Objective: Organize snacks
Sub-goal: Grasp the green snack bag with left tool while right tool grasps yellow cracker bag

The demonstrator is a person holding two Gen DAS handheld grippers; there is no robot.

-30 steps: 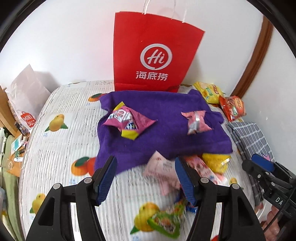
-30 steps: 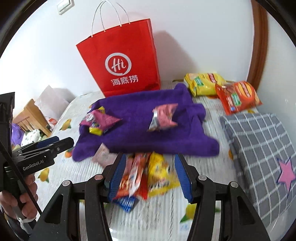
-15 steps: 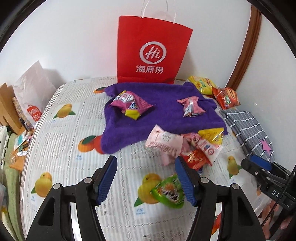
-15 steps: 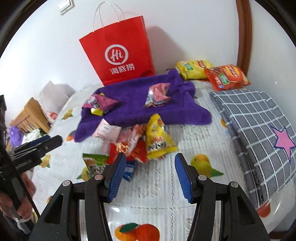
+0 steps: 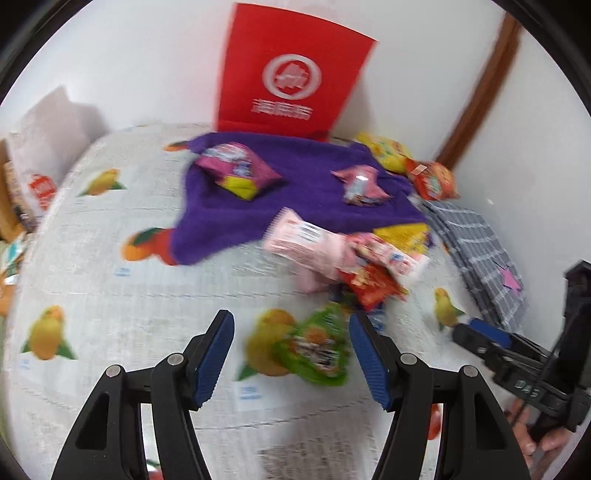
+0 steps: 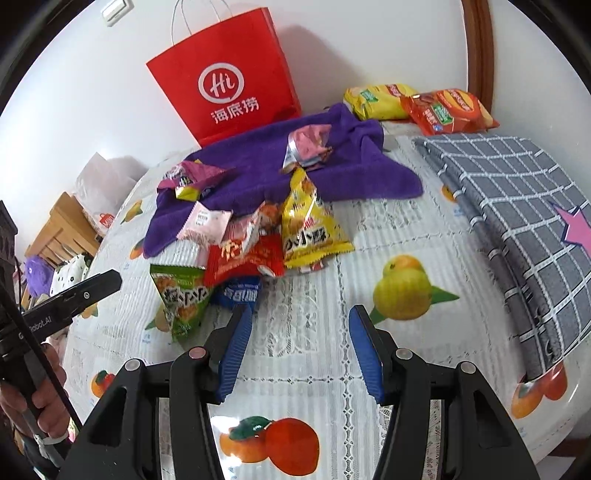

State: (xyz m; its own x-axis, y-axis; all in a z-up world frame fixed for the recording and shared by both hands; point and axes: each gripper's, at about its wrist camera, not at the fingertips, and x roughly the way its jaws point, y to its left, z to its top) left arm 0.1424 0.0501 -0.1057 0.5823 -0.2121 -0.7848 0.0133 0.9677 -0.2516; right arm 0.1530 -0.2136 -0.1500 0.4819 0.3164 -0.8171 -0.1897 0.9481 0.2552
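Downward wrist views (shared snack pile [image 6: 255, 240])

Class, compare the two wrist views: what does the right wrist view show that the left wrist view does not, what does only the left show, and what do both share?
Only the right wrist view shows the bag's white handles, a wall switch, a wooden cabinet, and the left hand-held gripper from outside.

Only the left wrist view shows the right hand-held gripper from outside.

Both show the red paper bag, the purple towel, the green snack packet, the grey checked cloth and the pile of snack packets.
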